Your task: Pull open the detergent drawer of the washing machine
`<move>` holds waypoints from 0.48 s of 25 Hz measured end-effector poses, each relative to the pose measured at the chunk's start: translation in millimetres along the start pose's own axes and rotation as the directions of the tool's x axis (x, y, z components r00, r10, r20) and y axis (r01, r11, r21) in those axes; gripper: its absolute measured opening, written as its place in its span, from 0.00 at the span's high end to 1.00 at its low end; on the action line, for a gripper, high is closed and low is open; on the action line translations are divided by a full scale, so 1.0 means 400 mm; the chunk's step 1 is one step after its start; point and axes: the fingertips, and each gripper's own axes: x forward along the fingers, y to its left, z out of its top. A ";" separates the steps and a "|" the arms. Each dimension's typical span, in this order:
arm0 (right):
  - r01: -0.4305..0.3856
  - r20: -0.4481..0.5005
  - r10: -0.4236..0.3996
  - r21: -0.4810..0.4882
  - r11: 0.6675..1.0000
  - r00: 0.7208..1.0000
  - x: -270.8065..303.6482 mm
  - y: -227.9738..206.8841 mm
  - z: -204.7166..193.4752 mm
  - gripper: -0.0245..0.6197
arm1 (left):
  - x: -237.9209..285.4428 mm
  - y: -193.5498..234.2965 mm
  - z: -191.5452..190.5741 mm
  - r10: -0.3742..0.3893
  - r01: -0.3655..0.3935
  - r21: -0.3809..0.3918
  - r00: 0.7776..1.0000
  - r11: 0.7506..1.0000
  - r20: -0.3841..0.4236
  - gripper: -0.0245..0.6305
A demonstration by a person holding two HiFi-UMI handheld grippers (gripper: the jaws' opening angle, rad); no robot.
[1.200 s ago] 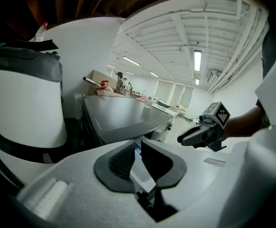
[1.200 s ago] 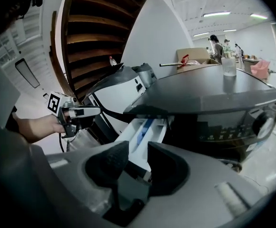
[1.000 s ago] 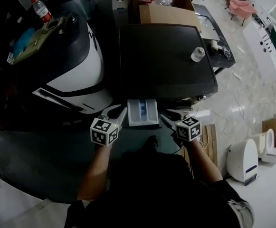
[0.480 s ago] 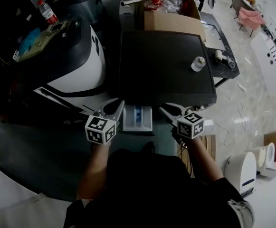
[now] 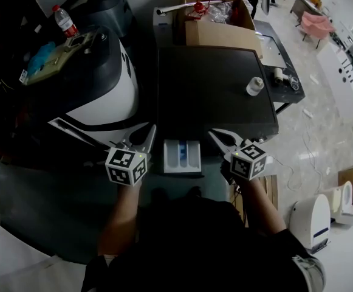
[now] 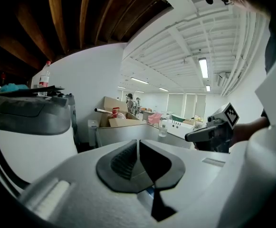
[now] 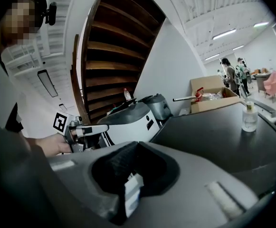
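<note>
The washing machine (image 5: 212, 84) has a dark flat top. Its white detergent drawer (image 5: 182, 157), with a blue insert, stands pulled out from the front edge. My left gripper (image 5: 146, 134) hovers just left of the drawer, and my right gripper (image 5: 217, 135) just right of it; neither touches it. Both have just been closing with nothing between the jaws, and now stand shut and empty. In the left gripper view the dark pads (image 6: 128, 158) meet. Through the right gripper (image 7: 137, 144) a sliver of the drawer (image 7: 132, 189) shows below.
A white and black appliance (image 5: 97, 84) stands left of the washer with a water bottle (image 5: 65, 22) on it. A small bottle (image 5: 254, 86) sits on the washer top, with an open cardboard box (image 5: 215, 17) behind. White fixtures (image 5: 313, 202) stand on the floor at right.
Both grippers have lifted away from the drawer's sides and their jaws have closed, the right one from wide apart. The drawer stays pulled out.
</note>
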 end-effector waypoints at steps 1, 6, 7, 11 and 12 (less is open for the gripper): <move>0.010 0.014 -0.010 -0.005 1.000 1.000 -0.001 0.005 0.011 0.96 | -0.007 0.002 0.005 -0.004 0.004 0.001 1.000 1.000 0.006 0.92; 0.071 0.075 -0.065 -0.078 0.994 0.995 -0.017 0.032 0.045 0.96 | -0.034 0.022 0.023 -0.007 0.007 0.018 1.000 1.000 0.024 0.93; 0.074 0.079 -0.067 -0.094 0.993 0.995 -0.016 0.041 0.048 0.96 | -0.040 0.031 0.028 0.001 -0.002 0.020 1.000 1.000 0.031 0.93; 0.095 0.110 -0.080 -0.134 0.986 0.991 -0.013 0.067 0.066 0.96 | -0.064 0.062 0.056 0.036 -0.039 0.029 0.996 0.999 0.080 0.95; 0.099 0.119 -0.083 -0.138 0.986 0.989 -0.013 0.070 0.071 0.96 | -0.066 0.065 0.059 0.039 -0.041 0.030 0.995 0.999 0.089 0.95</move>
